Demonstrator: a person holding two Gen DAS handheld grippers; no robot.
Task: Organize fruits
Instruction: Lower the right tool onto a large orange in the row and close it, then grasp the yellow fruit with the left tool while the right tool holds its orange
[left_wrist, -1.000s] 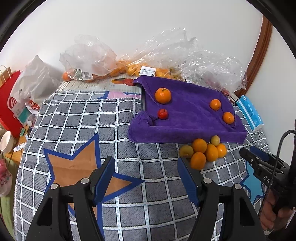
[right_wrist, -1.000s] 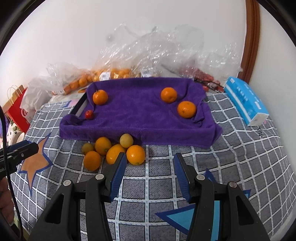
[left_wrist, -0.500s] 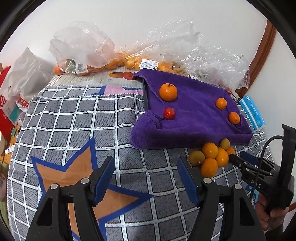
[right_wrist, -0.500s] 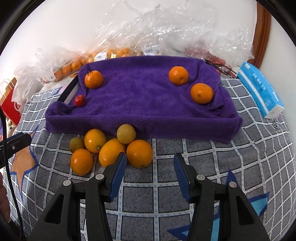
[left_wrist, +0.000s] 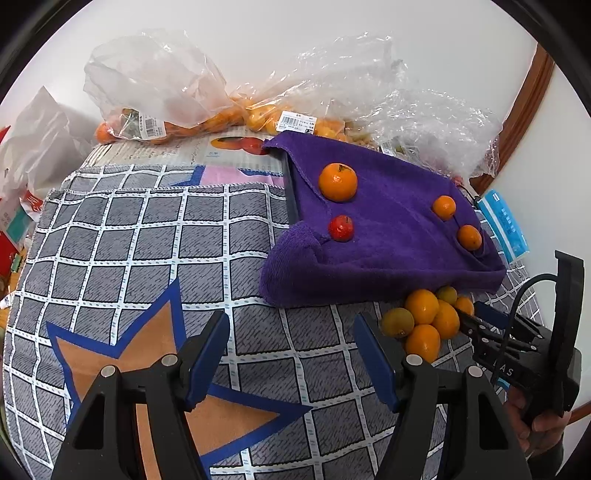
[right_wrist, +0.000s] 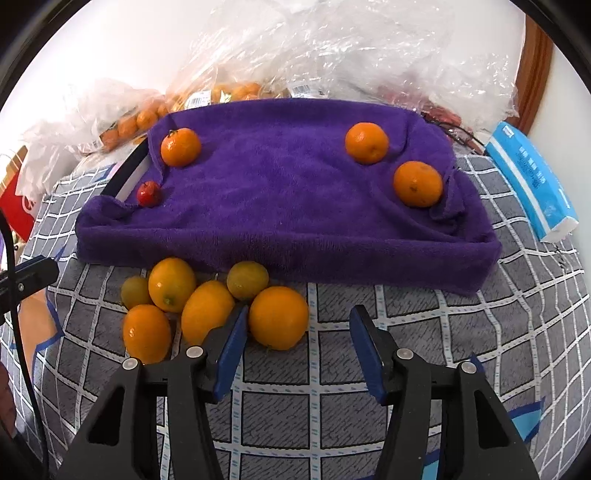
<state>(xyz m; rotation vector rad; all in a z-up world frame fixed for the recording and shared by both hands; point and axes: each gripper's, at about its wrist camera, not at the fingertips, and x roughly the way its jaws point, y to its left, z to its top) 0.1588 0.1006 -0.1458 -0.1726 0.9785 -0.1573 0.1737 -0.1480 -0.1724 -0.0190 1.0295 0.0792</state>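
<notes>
While the heap of loose oranges (right_wrist: 207, 299) lies on the checked cloth (right_wrist: 332, 406) just in front of the purple towel (right_wrist: 280, 206), the right tool (right_wrist: 297, 349) hangs close above its right end, jaws opening with nothing between them. The nearest orange (right_wrist: 279, 317) sits just ahead and a little left of the gap, almost touching the left pad; a slight shift left should centre it. It is near round, so no long axis governs the grip, though its oval neighbour (right_wrist: 207, 312) lies just beside it and may be nudged.

The left tool (left_wrist: 291, 354) is open and empty too, well to the left of the heap and over bare cloth, so the right hand is plainly nearer. On the towel rest three oranges (right_wrist: 417, 184) and a small red fruit (right_wrist: 149, 193), which looks like the destination.
</notes>
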